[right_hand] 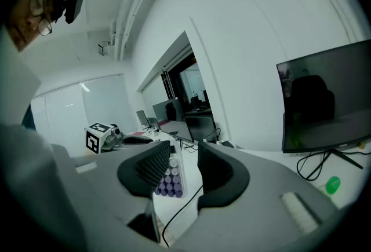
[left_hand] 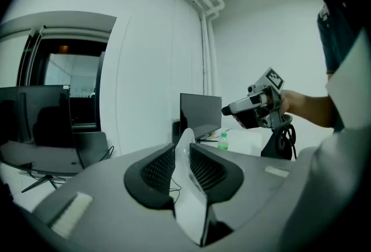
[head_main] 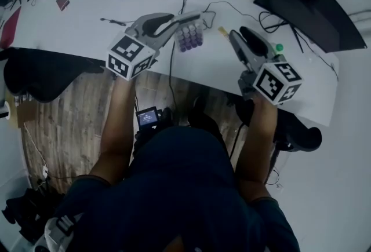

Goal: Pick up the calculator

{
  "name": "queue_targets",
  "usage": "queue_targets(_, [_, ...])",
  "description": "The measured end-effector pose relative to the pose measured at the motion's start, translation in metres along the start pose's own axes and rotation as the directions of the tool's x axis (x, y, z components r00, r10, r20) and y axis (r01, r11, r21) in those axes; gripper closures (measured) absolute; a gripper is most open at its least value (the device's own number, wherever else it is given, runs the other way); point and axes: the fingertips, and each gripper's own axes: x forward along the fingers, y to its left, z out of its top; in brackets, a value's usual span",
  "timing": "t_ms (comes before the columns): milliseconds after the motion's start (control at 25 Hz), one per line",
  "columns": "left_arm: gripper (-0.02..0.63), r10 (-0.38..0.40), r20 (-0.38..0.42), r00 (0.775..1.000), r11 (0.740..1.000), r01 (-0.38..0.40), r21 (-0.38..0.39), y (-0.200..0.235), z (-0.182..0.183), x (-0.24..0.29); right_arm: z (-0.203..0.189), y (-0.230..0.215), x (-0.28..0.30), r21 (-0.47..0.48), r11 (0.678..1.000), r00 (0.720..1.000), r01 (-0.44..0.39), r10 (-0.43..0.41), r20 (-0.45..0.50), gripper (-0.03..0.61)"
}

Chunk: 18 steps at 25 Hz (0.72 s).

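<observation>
Head view: left gripper (head_main: pixel 194 16) gripping white calculator (head_main: pixel 190 36) with purple keys, holding it over white desk (head_main: pixel 75 25). Right gripper (head_main: pixel 235 36) hovering near, apart from calculator.

Left gripper view: jaws clamping calculator (left_hand: pixel 188 198) edge-on.

Right gripper view: jaws standing apart, gripping nothing. Calculator (right_hand: pixel 168 180) showing beyond gap.

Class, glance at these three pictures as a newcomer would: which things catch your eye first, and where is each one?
The left gripper is shut on a white calculator with purple keys, over the white table near the head view's middle. The right gripper beside it has its jaws apart, with nothing in them. Each carries a bold black-and-white cube at the end nearest the person.
</observation>
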Motion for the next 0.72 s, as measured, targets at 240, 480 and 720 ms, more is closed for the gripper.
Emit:
queue_targets(240, [0.54,0.007,0.046,0.999,0.999,-0.008,0.033,-0.005,0.023,-0.025,0.016,0.018,-0.009,-0.034,0.999,0.999,0.006,-0.004,0.039,0.422])
queue_targets(480, [0.54,0.012,0.077,0.997,0.997,-0.017,0.072,-0.013,0.043,-0.049,0.026,0.037,-0.015,-0.076,0.997,0.998,0.004,0.001,0.062,0.422])
queue_targets(720, [0.54,0.016,0.101,0.995,0.994,-0.026,0.102,-0.019,0.061,-0.067,0.036,0.052,-0.021,-0.108,0.994,0.996,0.002,0.008,0.086,0.422])
